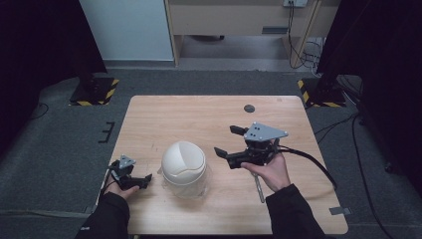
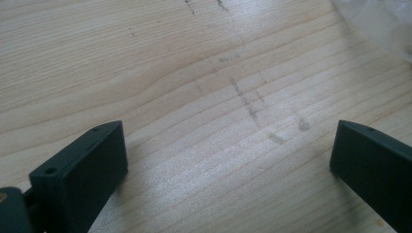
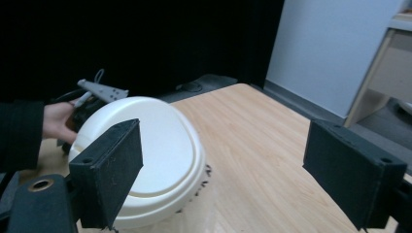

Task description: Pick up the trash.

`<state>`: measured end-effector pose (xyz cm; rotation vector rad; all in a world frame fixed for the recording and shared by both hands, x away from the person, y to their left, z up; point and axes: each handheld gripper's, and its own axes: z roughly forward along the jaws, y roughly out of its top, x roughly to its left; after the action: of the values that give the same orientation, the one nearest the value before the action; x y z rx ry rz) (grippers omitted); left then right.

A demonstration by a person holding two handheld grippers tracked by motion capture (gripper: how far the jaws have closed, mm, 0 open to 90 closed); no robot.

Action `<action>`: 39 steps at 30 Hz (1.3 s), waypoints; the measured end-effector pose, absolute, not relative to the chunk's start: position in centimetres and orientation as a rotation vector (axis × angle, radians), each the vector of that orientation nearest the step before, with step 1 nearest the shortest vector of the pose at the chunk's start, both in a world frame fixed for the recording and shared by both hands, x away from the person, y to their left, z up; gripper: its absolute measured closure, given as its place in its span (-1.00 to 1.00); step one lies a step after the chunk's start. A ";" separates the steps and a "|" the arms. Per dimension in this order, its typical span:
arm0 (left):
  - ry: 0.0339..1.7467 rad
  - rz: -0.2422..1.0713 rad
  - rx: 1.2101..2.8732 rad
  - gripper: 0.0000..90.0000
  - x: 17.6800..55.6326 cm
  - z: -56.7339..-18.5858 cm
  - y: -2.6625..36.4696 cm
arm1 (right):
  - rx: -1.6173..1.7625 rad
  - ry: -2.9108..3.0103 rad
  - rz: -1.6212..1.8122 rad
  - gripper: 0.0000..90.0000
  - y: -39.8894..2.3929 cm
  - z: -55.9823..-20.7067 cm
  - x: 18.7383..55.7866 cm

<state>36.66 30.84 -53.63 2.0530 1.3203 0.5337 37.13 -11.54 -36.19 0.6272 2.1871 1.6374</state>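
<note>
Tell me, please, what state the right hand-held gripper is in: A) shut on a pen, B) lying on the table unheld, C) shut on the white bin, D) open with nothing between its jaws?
D: the right hand-held gripper has its jaws spread wide apart, beside the white bin without touching it.

I am working in what looks like a lab or recording studio: my wooden table (image 1: 209,119) stands on grey carpet (image 1: 45,149), hemmed by black curtains (image 1: 35,45) on both sides, with stand bases marked in yellow-black hazard tape (image 1: 94,92), loose cables (image 1: 298,45) and a pale wall panel (image 1: 129,30) behind
</note>
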 end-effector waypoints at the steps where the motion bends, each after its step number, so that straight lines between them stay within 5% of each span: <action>1: 1.320 0.533 2.054 -1.00 36.7 -53.6 30.8 | 0.621 2.197 1.644 -0.67 -11.1 -36.3 37.1; 39: 1.320 0.532 2.054 -1.00 36.7 -53.6 30.8 | 0.530 2.516 1.612 -0.55 -2.6 -43.0 34.9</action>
<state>36.66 30.85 -53.63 2.0538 1.3199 0.5325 34.92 -2.62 -43.01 0.5300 2.5160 1.6120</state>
